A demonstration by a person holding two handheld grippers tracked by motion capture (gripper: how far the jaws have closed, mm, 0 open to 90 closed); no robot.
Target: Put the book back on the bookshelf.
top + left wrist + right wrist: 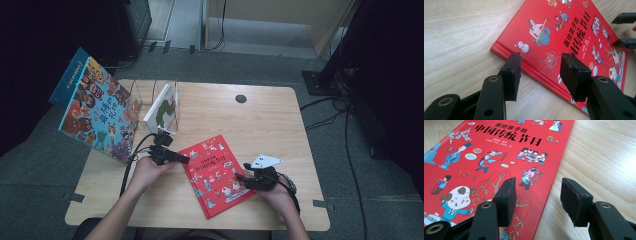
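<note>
A red picture book with cartoon figures and black characters on its cover lies flat on the wooden table, front centre. My left gripper is at the book's left edge. In the left gripper view that gripper is open, one jaw over the bare wood and the other over the red book, with the book's edge between them. My right gripper is at the book's right side. It too is open, astride the right edge of the book, and its pads touch nothing.
A large colourful book leans at the table's left rear corner. Beside it a clear rack holds a white book with a green picture. A dark hole marks the tabletop at the back. Cables run over the floor at right.
</note>
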